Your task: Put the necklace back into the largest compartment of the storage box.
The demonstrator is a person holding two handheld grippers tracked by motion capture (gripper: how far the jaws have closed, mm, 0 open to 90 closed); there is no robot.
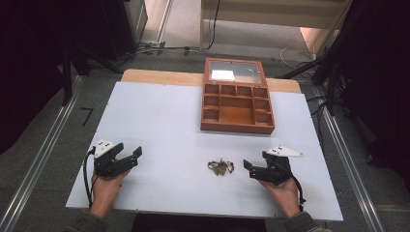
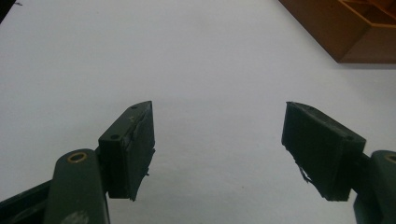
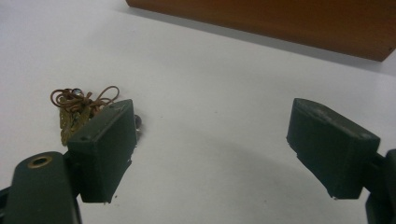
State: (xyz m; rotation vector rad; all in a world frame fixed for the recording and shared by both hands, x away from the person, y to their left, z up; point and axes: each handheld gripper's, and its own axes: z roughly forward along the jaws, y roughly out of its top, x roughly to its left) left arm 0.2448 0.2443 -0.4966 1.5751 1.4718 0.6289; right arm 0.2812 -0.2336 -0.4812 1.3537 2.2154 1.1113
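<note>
White board covers the table [image 1: 159, 116], with dark floor and metal rails on either side and an open wooden box [image 1: 237, 107] of small compartments at the far side, its lid tipped back.

Just in front of the near wall of that box, a small tangle of jewellery [image 1: 221, 167] lies on the bare board: thin brownish cord or chain bunched with a few beads, too knotted to show any clear long axis. It sits between the two hands but much closer to the right gripper [image 1: 247, 166], just off its fingertips toward the left gripper. In the right gripper view the tangle [image 3: 77, 112] lies beside and partly behind the left-hand finger [image 3: 105, 149], outside the gap, not between the pads.

The right gripper's jaws stand wide apart with nothing in them. The left gripper [image 1: 138, 152] rests well away from the tangle; its fingers [image 2: 130, 149] are likewise spread wide over bare white board and hold nothing.

By this layout the right hand is the likelier one to pick up the jewellery, and it would need to shift sideways toward the tangle to bring it between the fingers.
</note>
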